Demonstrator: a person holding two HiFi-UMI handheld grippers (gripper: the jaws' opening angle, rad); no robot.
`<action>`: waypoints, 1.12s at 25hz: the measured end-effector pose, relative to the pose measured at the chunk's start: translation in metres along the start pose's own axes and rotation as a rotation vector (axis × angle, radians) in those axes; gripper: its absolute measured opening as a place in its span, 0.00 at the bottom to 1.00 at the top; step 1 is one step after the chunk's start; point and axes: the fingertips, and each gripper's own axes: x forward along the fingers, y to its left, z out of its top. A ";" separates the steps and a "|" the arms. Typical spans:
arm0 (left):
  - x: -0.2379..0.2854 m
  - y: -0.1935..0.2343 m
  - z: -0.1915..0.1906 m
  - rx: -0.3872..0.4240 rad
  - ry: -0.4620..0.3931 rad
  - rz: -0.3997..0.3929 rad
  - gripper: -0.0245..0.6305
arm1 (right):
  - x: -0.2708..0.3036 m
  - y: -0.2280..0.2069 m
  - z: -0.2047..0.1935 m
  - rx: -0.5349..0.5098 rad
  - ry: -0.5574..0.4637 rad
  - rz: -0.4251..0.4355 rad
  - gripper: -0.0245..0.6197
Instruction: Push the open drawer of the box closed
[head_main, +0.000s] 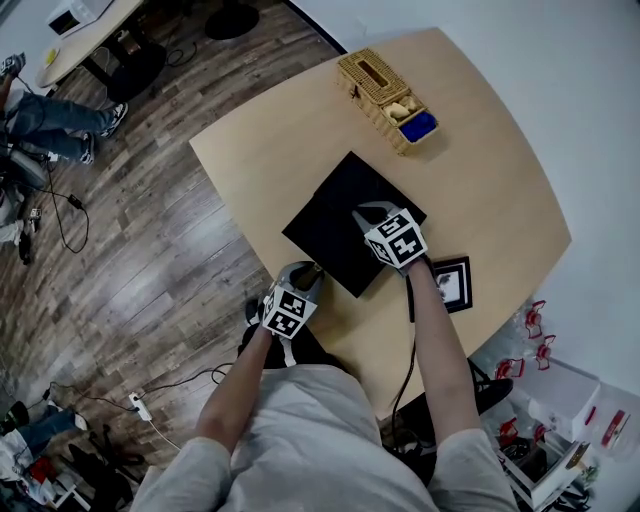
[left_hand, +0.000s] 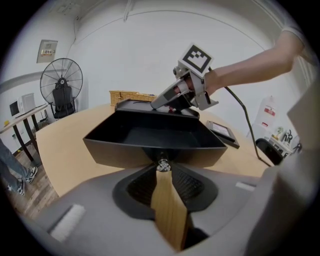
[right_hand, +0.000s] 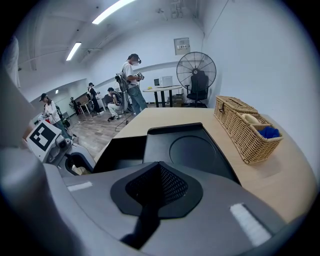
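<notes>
Left tongs (left_hand: 162, 170), released at the drawer (left_hand: 150, 136) knob (left_hand: 162, 163), should push squarely away while clenched right tongs (right_hand: 159, 166) steady the box (right_hand: 195, 145).

A black square box (head_main: 365, 190) is sitting centrally on the pale wooden table (head_main: 500, 180), its open black drawer (left_hand: 150, 135) jutting toward 7 o'clock. A rectangular woven wicker basket (head_main: 375, 85) is standing at its 1 o'clock; a small black-framed flat plate (head_main: 452, 283) is lying at its 4 o'clock.

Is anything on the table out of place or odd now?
Only the drawer: it stands pulled far out of the black box, which leaves the box open. Nothing looks spilled or damaged.
</notes>
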 end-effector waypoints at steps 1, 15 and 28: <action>0.000 0.000 0.001 0.006 0.003 0.001 0.26 | 0.000 0.000 0.001 0.000 0.000 0.000 0.04; 0.000 0.000 0.008 0.015 -0.016 0.021 0.23 | 0.001 0.000 0.001 -0.009 -0.006 -0.012 0.04; 0.005 -0.001 0.013 0.009 -0.013 0.022 0.23 | 0.001 0.001 0.003 -0.006 -0.005 -0.009 0.04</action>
